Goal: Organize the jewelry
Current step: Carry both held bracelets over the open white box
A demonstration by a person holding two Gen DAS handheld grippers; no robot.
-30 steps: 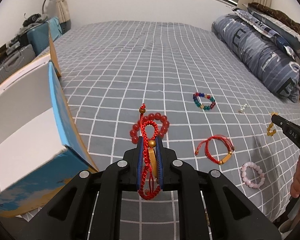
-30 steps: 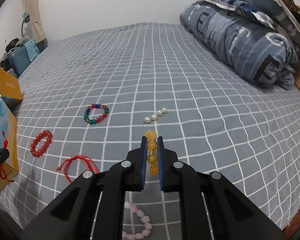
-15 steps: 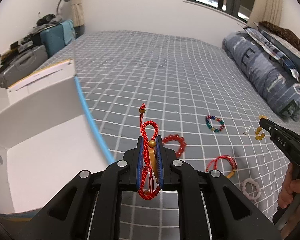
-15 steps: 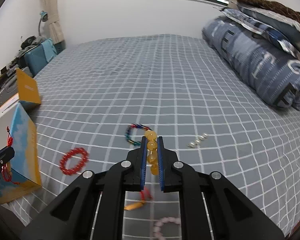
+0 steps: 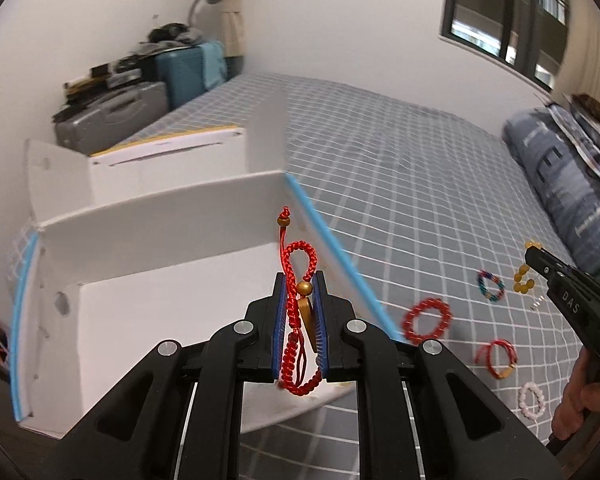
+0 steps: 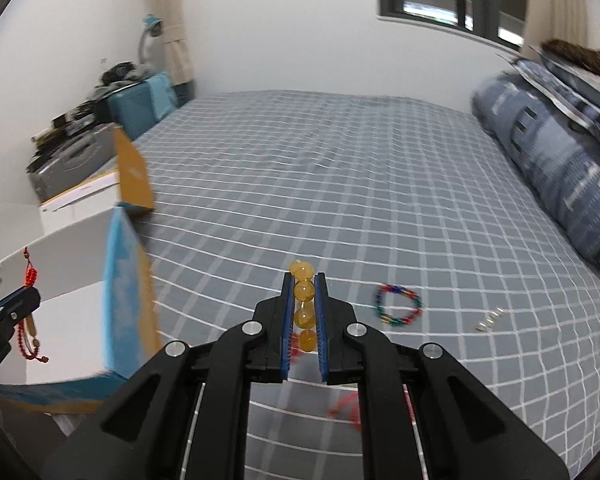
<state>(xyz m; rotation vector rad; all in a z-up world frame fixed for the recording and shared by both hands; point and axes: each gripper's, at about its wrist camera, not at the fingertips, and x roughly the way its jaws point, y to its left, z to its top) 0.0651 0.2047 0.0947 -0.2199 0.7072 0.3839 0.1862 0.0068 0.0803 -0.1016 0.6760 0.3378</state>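
We find the left hand-held gripper point(image 5: 300, 292) clamped on a red cord bracelet point(image 5: 296, 320) above the open white box point(image 5: 160, 272) at the bed's point(image 5: 400, 184) edge; the right hand-held gripper point(image 6: 303, 292) grips an amber bead bracelet point(image 6: 303, 304) over the bed.

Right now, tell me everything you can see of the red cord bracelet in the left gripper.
The red cord bracelet is braided red cord with a round gold bead, a flat gold charm and a loose tail ending in a small gold bead and knot. It is pinched upright between the blue pads of the left gripper, a loop standing above the fingertips and another hanging below. It is held off the bed, in front of the open white box, touching only the pads.
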